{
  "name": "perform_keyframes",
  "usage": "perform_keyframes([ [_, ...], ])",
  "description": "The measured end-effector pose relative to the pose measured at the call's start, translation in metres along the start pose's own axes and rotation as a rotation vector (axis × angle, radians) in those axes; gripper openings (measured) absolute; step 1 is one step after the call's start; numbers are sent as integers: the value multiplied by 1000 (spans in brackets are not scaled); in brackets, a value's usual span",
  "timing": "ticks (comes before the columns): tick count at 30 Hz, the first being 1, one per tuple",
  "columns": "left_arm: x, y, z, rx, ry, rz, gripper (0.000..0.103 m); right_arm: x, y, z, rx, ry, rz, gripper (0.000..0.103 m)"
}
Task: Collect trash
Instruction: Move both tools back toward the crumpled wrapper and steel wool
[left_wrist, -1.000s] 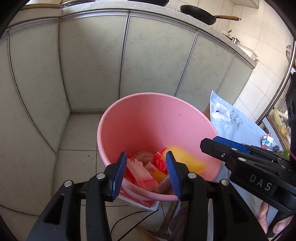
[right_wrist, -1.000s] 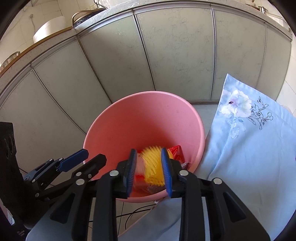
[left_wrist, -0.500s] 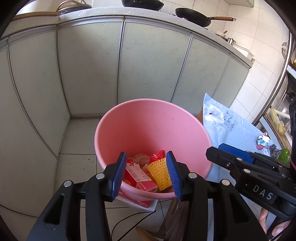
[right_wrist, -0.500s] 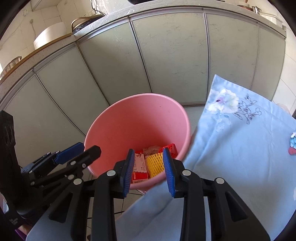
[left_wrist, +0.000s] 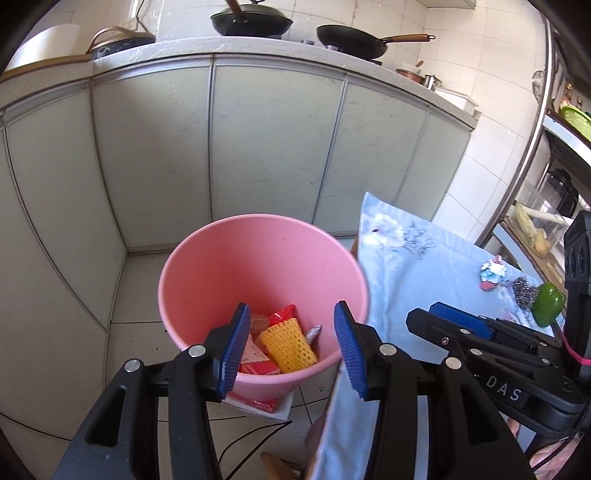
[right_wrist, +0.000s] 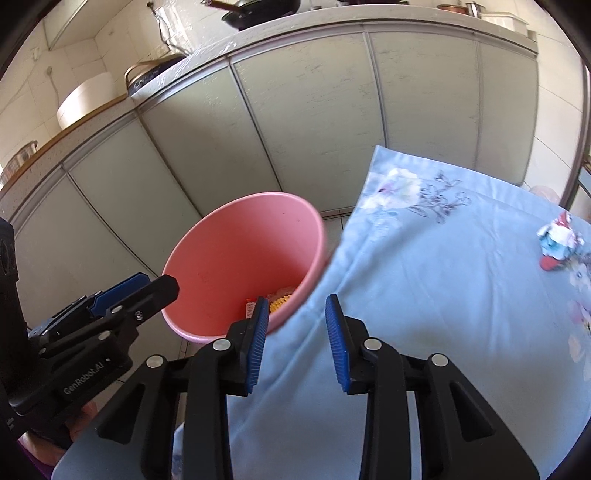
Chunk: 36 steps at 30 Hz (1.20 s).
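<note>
A pink bin (left_wrist: 258, 266) stands on the floor beside the table; it also shows in the right wrist view (right_wrist: 236, 266). Inside lie a yellow foam net (left_wrist: 288, 345), red wrappers (left_wrist: 282, 314) and a red-and-white box (left_wrist: 255, 356). My left gripper (left_wrist: 291, 347) is open and empty, above the bin's near rim. My right gripper (right_wrist: 297, 338) is open and empty, over the edge of the light blue tablecloth (right_wrist: 443, 295). A crumpled colourful wrapper (right_wrist: 557, 240) lies on the cloth at the right; it also shows in the left wrist view (left_wrist: 491, 271).
Grey cabinet doors (left_wrist: 258, 147) stand behind the bin, with pans (left_wrist: 351, 40) on the counter above. A steel scourer (left_wrist: 524, 291) and a green pepper (left_wrist: 548, 304) lie on the cloth. A metal rack (left_wrist: 535, 129) stands at the right. A cable (left_wrist: 251, 439) runs over the floor.
The yellow foam net has dropped from my right gripper into the bin. Both grippers have drawn back and up from the bin; the right one has swung over the tablecloth.
</note>
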<state>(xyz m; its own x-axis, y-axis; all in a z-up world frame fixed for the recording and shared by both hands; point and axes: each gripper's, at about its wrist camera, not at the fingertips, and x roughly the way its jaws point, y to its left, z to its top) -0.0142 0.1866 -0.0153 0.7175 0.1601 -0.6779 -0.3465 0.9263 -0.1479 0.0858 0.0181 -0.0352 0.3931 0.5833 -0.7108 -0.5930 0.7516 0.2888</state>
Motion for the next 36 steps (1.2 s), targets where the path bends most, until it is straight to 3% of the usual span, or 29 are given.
perform_keyframes([
  [5, -9, -20, 0, 34, -8, -19, 48, -18, -14, -7, 17, -19, -9, 33],
  [10, -12, -41, 0, 68, -1, -48, 48, -35, -37, -19, 63, -42, -18, 46],
  [25, 2, -124, -9, 207, 53, -198, 54, -66, -149, -69, 281, -63, -123, 46],
  [36, 33, -187, 2, 252, 94, -302, 56, -99, -224, -72, 426, -155, -207, 46],
])
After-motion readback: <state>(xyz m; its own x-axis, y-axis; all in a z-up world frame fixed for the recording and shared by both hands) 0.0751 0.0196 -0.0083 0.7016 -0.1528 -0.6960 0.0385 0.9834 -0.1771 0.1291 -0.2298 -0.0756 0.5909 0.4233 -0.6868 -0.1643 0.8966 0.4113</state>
